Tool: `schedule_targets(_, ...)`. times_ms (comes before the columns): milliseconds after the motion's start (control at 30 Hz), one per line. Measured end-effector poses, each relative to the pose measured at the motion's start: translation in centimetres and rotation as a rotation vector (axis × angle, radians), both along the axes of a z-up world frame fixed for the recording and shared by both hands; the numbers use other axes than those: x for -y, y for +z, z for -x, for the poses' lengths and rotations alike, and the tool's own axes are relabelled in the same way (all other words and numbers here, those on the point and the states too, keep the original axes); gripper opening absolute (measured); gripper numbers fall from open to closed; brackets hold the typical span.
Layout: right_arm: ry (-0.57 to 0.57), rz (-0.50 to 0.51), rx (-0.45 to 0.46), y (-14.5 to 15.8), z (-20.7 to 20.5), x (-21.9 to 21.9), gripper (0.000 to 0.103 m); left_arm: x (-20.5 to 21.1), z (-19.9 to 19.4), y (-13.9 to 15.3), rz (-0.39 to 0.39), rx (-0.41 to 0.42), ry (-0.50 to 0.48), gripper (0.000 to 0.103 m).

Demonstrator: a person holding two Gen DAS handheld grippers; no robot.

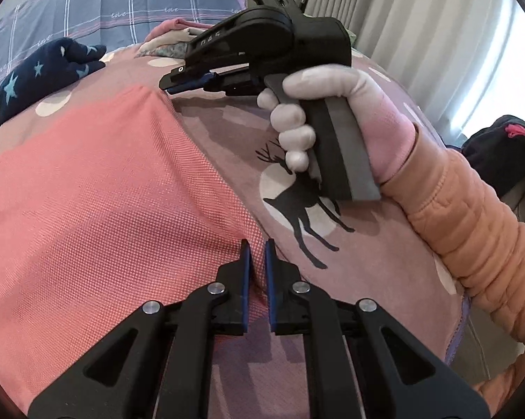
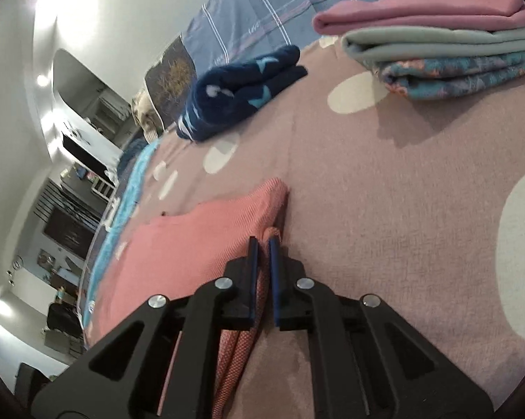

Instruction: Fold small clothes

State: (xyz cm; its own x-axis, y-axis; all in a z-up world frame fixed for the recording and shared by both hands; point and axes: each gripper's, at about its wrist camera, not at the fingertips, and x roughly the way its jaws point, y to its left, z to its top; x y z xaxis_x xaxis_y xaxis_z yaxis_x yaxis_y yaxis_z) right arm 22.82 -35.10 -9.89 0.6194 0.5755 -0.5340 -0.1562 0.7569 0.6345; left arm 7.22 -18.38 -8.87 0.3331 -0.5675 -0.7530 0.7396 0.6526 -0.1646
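Both hand-held grippers: left hand-held gripper (image 1: 258,249) and right hand-held gripper (image 2: 263,246), low, nipping pink garment (image 1: 105,192).

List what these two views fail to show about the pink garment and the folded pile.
- Pink garment: its type and full outline, cut off by the left wrist view's edge and the left gripper.
- Its far side: hidden behind its own fold in the right wrist view.
- Folded pile: cut off at the right wrist view's right edge.

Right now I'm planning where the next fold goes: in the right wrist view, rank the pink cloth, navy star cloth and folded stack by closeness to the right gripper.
1. Pink cloth, its edge between the right gripper pads.
2. Navy star cloth, ahead, left.
3. Folded stack, ahead, right; roughly as far as the navy, too close to call.
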Motion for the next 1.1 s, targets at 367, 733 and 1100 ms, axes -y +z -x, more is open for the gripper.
schedule_targets(367, 0.103, 0.060, -0.071, 0.5, -1.1, -2.8, 0.044, 0.7, 0.2, -0.4, -0.021, 0.046, -0.036, 0.007)
schedule_targets(733, -0.152, 0.085, -0.042, -0.5, -0.4, 0.7, 0.000, 0.0, 0.6, -0.4, 0.040, 0.012, -0.041, 0.011)
schedule_targets(1100, 0.191, 0.297, 0.036, 2.0, 13.0, -7.0, 0.028, -6.1, 6.0, 1.6, 0.097, 0.076, -0.062, 0.038)
